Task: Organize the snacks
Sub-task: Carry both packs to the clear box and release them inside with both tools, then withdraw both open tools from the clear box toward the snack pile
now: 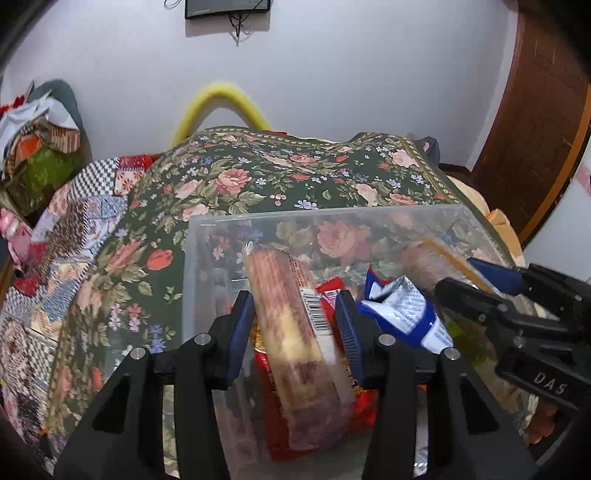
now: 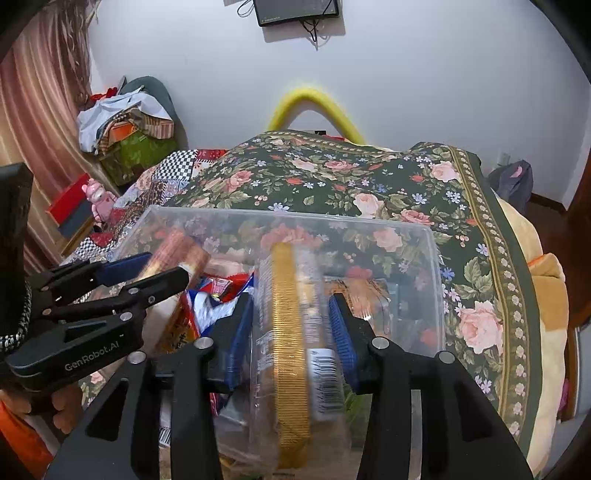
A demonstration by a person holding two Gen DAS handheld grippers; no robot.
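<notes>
Left gripper (image 1: pixel 295 325) sits at lower centre of the left wrist view, its blue pads (image 1: pixel 242 328) pressed on both sides of a long wafer pack (image 1: pixel 291 332) in clear wrap w/ a barcode; jaws only partly closed, as wide as the pack. This pack points up-frame, over a clear plastic bin (image 1: pixel 207 236) that fills the centre. Under the pack lies a red snack bag (image 1: pixel 328 402), and just right of the gripper a blue-white packet (image 1: pixel 402 317) is crumpled inside the bin.

Right gripper (image 2: pixel 291 328), lower centre of the right wrist view, is clamped the same way on a clear pack with gold ribbed strip (image 2: pixel 290 354), barcode on its right side; jaws about pack-wide. That pack is also over the bin, more to the right part of it. In the left wrist view this gripper enters from the right edge, its pack blurred.

Bin rests on a dark green floral cover (image 1: pixel 280 173) on the bed. At left of frame is a patchwork quilt (image 1: pixel 74 229); behind, upper centre, a yellow curved tube (image 1: pixel 221 99) against the white wall, and a dark screen (image 1: pixel 227 9) at the top edge.
</notes>
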